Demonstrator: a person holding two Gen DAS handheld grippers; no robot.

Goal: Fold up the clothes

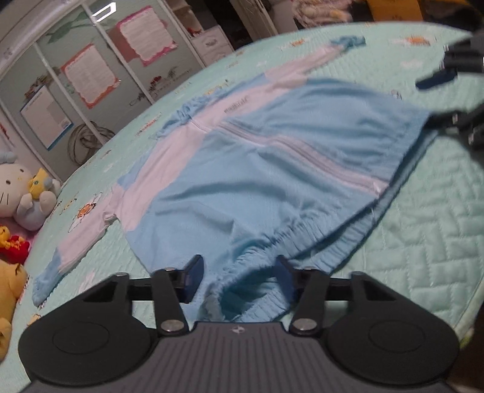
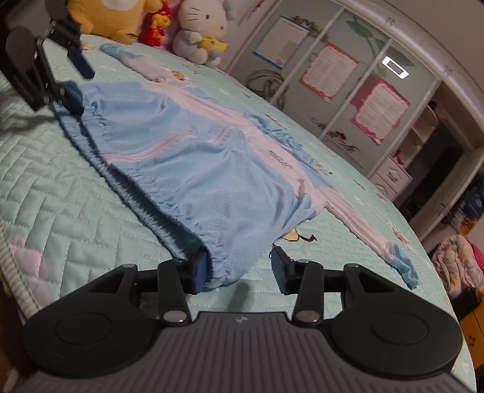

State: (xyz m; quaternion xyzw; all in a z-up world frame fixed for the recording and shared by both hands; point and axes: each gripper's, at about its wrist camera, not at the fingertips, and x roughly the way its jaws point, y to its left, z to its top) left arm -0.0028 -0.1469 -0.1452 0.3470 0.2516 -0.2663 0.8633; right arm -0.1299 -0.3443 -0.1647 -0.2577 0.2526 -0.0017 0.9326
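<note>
**Two claws at the hem of a blue jacket on a bed**

A light blue and white zip jacket point(image 1: 272, 157) lies spread on a bed covered by a mint-green quilt point(image 1: 423, 241), both sleeves stretched outward. The left claw point(image 1: 239, 279) sits at one hem corner of the jacket, its blue pads spread wide, with the gathered elastic hem bunched loosely between them, not pinched. The right claw point(image 2: 239, 272) sits at the other hem corner, also wide open; its left pad touches the jacket's edge while the other pad stands apart over bare quilt. Beyond the jacket's far sleeve, plush toys point(image 2: 199, 27) rest at the bed's edge. Behind the jacket, past the collar, stand wardrobe doors point(image 1: 90, 75) with paper posters stuck on them.
</note>
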